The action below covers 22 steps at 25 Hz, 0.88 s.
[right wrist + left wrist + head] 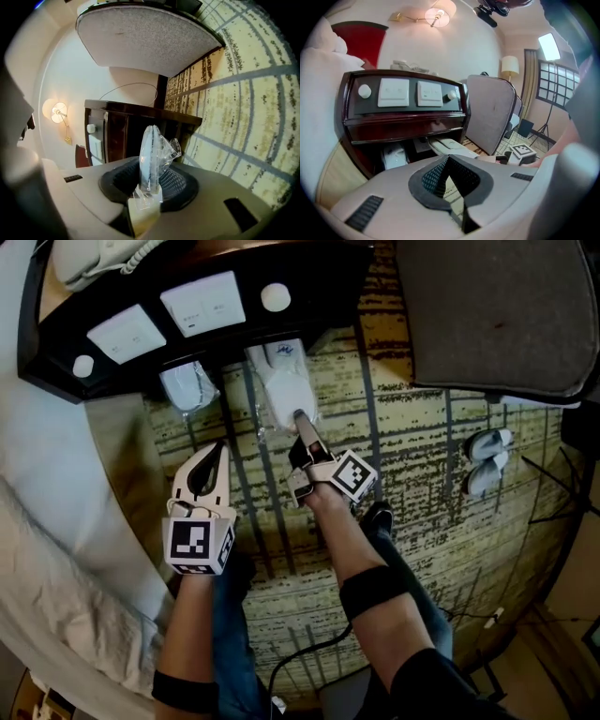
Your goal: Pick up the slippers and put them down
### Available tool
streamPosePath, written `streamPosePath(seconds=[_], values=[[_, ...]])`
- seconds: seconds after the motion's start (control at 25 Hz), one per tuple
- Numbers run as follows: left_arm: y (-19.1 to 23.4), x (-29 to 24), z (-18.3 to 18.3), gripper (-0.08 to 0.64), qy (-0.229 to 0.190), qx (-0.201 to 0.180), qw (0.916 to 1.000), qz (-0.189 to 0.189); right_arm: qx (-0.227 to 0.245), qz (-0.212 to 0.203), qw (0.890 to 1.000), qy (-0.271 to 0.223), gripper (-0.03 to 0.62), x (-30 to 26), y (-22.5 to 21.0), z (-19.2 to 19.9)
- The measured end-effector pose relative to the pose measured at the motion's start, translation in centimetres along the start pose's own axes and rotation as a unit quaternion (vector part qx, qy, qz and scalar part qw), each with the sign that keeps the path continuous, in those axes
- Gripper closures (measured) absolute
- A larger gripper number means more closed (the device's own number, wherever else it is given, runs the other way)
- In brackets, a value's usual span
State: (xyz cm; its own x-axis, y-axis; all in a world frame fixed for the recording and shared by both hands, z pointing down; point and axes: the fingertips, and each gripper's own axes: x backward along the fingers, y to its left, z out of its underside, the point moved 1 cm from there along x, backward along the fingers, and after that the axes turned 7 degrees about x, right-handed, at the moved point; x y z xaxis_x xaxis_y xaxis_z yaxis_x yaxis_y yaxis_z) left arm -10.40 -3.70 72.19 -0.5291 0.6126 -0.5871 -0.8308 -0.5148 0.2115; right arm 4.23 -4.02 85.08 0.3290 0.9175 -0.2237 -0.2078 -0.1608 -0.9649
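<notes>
Inside the right tool [302, 427], the wrapped slippers [151, 154] sit clamped.

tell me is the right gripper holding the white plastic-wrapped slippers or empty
Holding: the right gripper is shut on the white plastic-wrapped slippers, pinched edge-on between its jaws.

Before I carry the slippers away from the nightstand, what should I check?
1. Right gripper shut on the wrapped slippers: ok.
2. Grip near their middle: not ok, it pinches one end.
3. Slippers' far end out of the nightstand shelf: cannot tell.
4. Left gripper shut, empty: ok.
5. Second pack untouched under the nightstand: ok.
</notes>
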Motion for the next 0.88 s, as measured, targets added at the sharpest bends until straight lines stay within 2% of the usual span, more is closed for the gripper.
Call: streamPosePath(seconds=[0.2,0.44,0.72,0.88], values=[[-1.4,2.8,-1.6,0.557,-0.002,0.004,1.0000,-0.005,-0.001,0.016,1.000,0.015,0.472,5.7,1.8,1.5],[-2.7,4.4,-1.8,0.557,-0.002,0.004,1.0000,-0.006,0.003,0.043,0.999,0.026,0.472,11.7,1.0,2.9],[-3.5,3.4,0.4,0.557,-0.003,-0.006,1.0000,0.003,0.022,0.081,0.996,0.036,0.472,15.3,-4.3,4.5],[-3.5,2.2,2.2,0.557,0.006,-0.009,0.9999,0.010,0.007,0.108,0.993,0.038,0.472,15.6,-8.1,5.6]])
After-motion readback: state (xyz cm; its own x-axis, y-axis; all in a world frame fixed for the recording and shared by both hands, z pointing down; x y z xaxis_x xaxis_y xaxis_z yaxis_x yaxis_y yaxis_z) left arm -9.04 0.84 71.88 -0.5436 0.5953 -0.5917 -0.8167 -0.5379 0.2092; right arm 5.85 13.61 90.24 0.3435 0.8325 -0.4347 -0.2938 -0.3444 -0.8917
